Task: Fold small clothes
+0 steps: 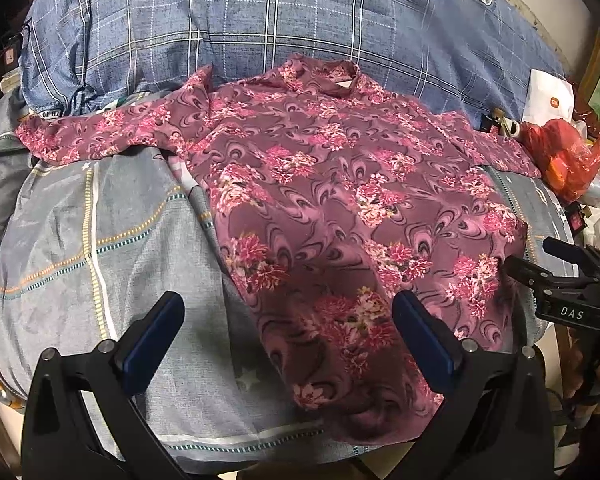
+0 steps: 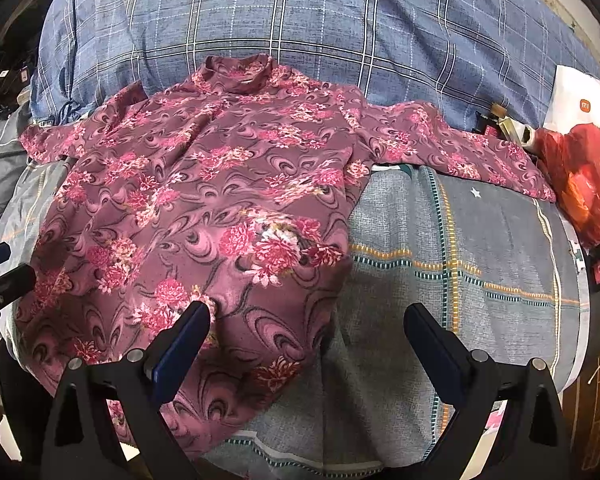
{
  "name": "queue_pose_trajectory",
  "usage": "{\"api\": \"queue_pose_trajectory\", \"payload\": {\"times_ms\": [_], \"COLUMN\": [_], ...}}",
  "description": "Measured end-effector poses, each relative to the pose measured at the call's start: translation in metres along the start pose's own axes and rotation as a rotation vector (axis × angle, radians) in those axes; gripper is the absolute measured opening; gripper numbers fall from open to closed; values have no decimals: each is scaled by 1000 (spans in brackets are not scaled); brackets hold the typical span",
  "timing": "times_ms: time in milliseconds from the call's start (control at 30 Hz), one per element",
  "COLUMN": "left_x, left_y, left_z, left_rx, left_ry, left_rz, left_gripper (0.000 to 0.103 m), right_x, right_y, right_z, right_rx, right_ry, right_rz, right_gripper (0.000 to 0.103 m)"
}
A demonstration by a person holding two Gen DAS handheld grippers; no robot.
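So there's a mauve blouse with a pink floral print point(image 1: 340, 184) spread flat on a bed, lying on a grey checked bedsheet with dotted stripes point(image 1: 100, 240), collar pointing away toward a blue plaid duvet point(image 1: 260, 12) bunched up behind it. Both sleeves are stretched out sideways, and the hem hangs near the bed's front edge.

The left gripper point(image 1: 288, 328) hovers over the hem's left corner, jaws wide apart with nothing between them; one finger sits above the bare sheet, the other above the fabric. The right gripper point(image 2: 308, 336) is the same deal at the opposite hem corner, jaws spread and holding nothing.

Container-wise: a crinkly red plastic bag point(image 2: 584, 184) sits past the blouse's right sleeve tip, just beside it, stuffed with something orange-red that I can't make out. Behind it there's a white paper bag with an orange square logo point(image 2: 576, 96); can't see what's inside.
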State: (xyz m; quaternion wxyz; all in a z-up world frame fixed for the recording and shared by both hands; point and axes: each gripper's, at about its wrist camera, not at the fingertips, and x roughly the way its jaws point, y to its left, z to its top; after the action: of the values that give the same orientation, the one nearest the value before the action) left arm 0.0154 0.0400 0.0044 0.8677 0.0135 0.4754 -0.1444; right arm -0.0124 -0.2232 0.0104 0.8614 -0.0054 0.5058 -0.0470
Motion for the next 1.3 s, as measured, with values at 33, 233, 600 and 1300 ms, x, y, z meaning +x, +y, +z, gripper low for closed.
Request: {"api": "queue_pose_trajectory", "payload": {"times_ms": [33,233,600,1300], "left_x": [-1,-4,-6,-2], "left_y": [0,-1,-2,61], "left_z": [0,-1,-4,-6], "left_rx": [3,10,18,-151], "left_ry": [-4,-13,-13,94], "left_rz": [5,17,46,115], "left_gripper": [103,103,103,103], "right_x": [0,-3,-8,-23], "right_y": [0,0,3,-16], "right_z": [0,0,-3,-6], "right_rx": [0,-3,-36,-19], "right_ry": [-1,-7,-19,-66], "right_rz": [0,0,-13,6], "right_gripper": [98,98,98,98]}}
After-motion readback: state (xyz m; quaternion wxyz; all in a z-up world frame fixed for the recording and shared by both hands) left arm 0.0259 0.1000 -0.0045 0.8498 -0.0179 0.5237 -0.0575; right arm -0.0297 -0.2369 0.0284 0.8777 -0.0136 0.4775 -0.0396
